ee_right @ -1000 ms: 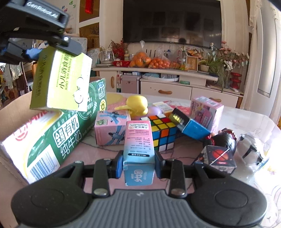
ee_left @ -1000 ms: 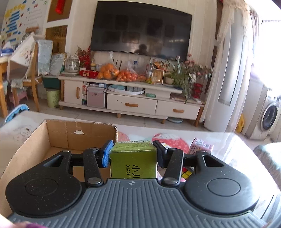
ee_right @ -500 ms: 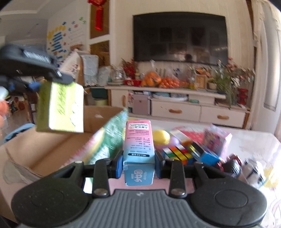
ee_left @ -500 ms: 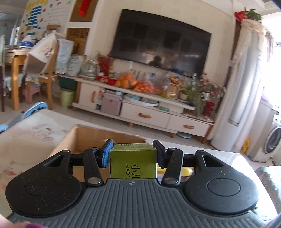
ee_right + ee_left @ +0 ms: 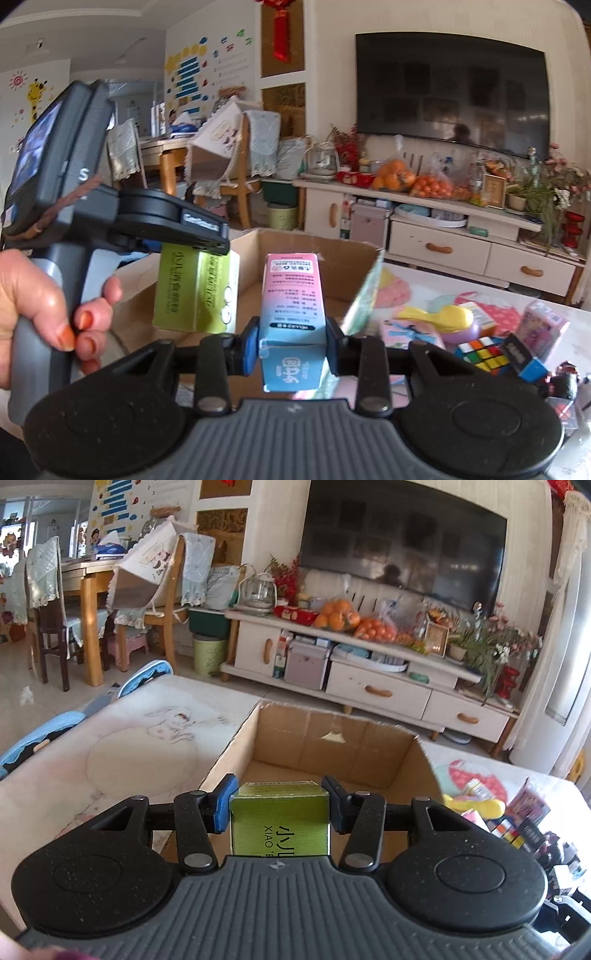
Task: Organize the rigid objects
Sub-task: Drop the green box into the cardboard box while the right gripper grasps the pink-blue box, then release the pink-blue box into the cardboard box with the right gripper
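Your left gripper [image 5: 279,806] clamps a green carton [image 5: 279,821] above the near edge of the open cardboard box [image 5: 332,738], while your right gripper [image 5: 291,345] pinches a pink-and-blue carton [image 5: 291,317] upright beside it, right of the Rubik's cube [image 5: 480,354] and other toys on the table [image 5: 122,746].

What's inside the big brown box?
The far part of the cardboard box shows only bare brown floor and walls. The near part is hidden behind the green carton held in the left gripper, so anything there cannot be seen.
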Demonstrator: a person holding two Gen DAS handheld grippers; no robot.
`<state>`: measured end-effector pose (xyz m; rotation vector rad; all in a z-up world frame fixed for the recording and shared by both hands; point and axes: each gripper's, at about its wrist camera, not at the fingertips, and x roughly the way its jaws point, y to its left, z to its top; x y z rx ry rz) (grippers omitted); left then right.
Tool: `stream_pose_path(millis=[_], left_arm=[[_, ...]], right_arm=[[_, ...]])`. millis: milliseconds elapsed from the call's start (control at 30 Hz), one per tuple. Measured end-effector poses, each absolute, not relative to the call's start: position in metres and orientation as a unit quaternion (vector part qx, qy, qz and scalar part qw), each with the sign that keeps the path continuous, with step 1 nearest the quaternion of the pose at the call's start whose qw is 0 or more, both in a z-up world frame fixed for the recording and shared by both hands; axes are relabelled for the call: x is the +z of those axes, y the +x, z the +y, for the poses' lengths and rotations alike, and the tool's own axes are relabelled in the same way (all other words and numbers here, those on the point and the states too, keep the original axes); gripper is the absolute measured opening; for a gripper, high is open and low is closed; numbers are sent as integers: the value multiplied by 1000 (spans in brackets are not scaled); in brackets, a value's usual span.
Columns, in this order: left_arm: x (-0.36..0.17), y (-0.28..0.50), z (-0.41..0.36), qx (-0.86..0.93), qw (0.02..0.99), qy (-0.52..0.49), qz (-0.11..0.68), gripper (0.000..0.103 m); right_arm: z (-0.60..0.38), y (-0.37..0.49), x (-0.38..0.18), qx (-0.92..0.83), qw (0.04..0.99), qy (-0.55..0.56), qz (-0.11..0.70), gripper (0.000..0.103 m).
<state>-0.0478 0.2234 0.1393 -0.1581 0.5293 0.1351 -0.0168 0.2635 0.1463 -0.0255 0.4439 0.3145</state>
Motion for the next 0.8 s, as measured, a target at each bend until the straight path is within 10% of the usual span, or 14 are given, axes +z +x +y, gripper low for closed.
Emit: stream_pose_path(millis=[333, 533, 800], left_arm=[[140, -57, 218, 85, 956, -69, 273, 75], [141, -60, 215, 85, 959, -69, 262, 97], [140, -63, 208, 62, 964, -72, 248, 103]], right_arm=[[281, -14, 138, 170, 957, -30, 231, 38], [275, -27, 142, 162, 965, -34, 206, 66], [248, -41, 149, 105, 978, -20, 176, 78]])
